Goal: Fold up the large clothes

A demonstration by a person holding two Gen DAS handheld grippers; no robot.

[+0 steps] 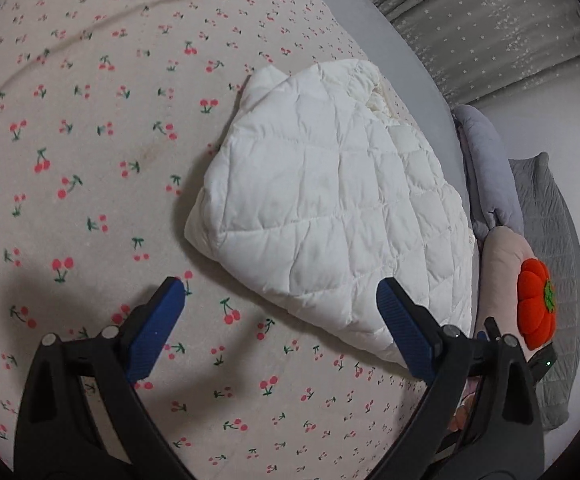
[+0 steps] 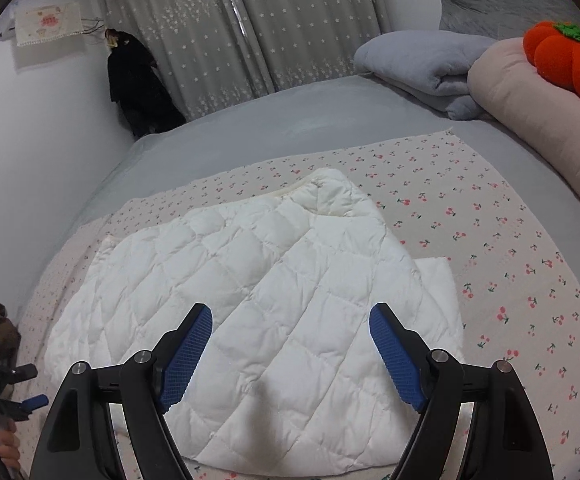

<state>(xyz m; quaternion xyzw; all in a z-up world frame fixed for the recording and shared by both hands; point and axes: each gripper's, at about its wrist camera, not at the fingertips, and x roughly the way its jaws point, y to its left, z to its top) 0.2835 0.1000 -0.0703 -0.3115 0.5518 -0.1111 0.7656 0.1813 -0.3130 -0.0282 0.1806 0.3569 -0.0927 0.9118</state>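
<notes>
A white quilted puffer jacket (image 1: 330,204) lies folded on the cherry-print sheet (image 1: 89,140). My left gripper (image 1: 281,292) is open and empty, hovering above the sheet at the jacket's near edge; its right finger overlaps the jacket's corner. In the right wrist view the jacket (image 2: 249,280) fills the middle, lying flat with a collar at the far side. My right gripper (image 2: 290,316) is open and empty, held just above the jacket's near half. The left gripper (image 2: 29,402) also shows at the lower left of the right wrist view, held by a hand.
The cherry sheet (image 2: 510,240) covers a grey bed (image 2: 290,120). A folded grey blanket (image 2: 422,64), a pink bolster (image 2: 530,112) and an orange pumpkin cushion (image 2: 570,60) lie at the bed's right. Star-print curtains (image 2: 249,20) and dark hanging clothes (image 2: 137,76) are behind.
</notes>
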